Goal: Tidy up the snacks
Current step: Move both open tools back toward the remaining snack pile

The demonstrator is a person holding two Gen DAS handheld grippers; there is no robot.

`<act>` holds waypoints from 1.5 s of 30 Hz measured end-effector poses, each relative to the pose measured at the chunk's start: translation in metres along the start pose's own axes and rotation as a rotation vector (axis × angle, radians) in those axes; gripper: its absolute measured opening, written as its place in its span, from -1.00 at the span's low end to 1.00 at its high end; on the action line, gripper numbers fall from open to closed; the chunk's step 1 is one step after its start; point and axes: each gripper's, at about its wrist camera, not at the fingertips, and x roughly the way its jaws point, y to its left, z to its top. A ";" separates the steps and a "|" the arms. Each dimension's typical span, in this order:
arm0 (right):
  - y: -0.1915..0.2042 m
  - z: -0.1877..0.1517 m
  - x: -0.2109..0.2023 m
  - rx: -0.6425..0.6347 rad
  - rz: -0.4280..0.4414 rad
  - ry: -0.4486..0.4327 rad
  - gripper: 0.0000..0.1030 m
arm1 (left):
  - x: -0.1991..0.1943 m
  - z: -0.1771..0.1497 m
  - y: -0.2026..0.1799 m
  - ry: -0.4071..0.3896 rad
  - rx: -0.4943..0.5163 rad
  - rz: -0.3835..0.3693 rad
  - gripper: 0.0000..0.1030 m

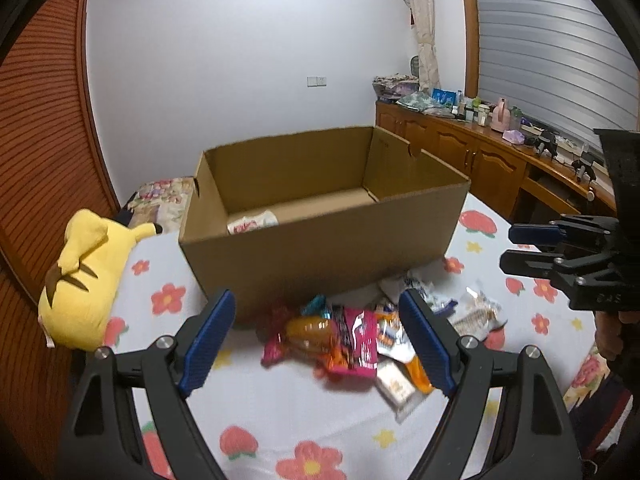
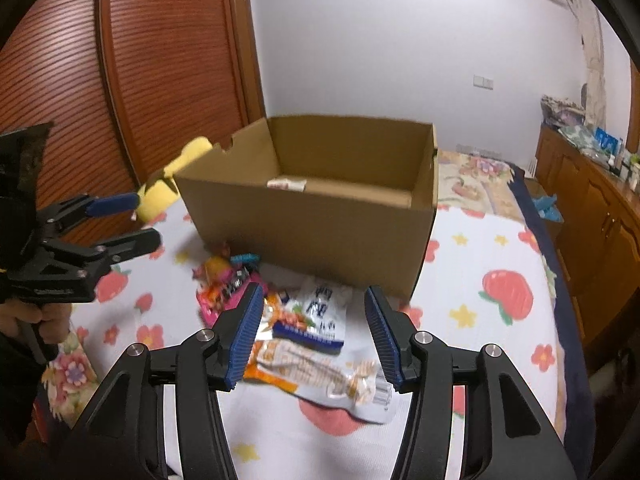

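Right gripper (image 2: 314, 334) jaws apart, empty, over white packet (image 2: 320, 312), long axis near-far; left gripper (image 1: 318, 340) apart, empty, over pink packet (image 1: 360, 340).

White-walled bedroom (image 1: 224, 60) with a louvred wooden wardrobe (image 1: 44, 128), a cluttered wooden sideboard (image 1: 472, 148), a shuttered window (image 1: 552, 40) and a flower-print bed (image 1: 280, 408).

Both wrist views looked down, close, over the bed (image 1: 280, 412) at the snacks (image 1: 352, 340) and box (image 2: 320, 216).
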 end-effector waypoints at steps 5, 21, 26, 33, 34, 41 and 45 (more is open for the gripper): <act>-0.003 -0.014 0.018 0.008 0.015 0.057 0.04 | 0.003 -0.016 0.001 0.024 -0.003 0.000 0.64; -0.015 -0.044 0.071 0.050 0.093 0.240 0.04 | 0.020 -0.057 -0.001 0.087 -0.039 -0.030 0.64; -0.008 -0.053 0.062 -0.009 0.105 0.274 0.05 | 0.017 -0.057 0.000 0.085 -0.046 -0.034 0.64; 0.005 -0.066 0.048 -0.085 0.094 0.294 0.13 | 0.019 -0.060 0.004 0.090 -0.061 -0.038 0.64; 0.007 -0.067 0.047 -0.096 0.090 0.292 0.14 | 0.019 -0.061 0.004 0.092 -0.061 -0.037 0.64; 0.023 -0.061 0.065 -0.132 0.079 0.281 0.22 | 0.025 -0.067 0.003 0.112 -0.063 -0.036 0.64; 0.034 -0.055 0.075 -0.168 0.095 0.285 0.25 | 0.025 -0.069 0.004 0.115 -0.062 -0.037 0.64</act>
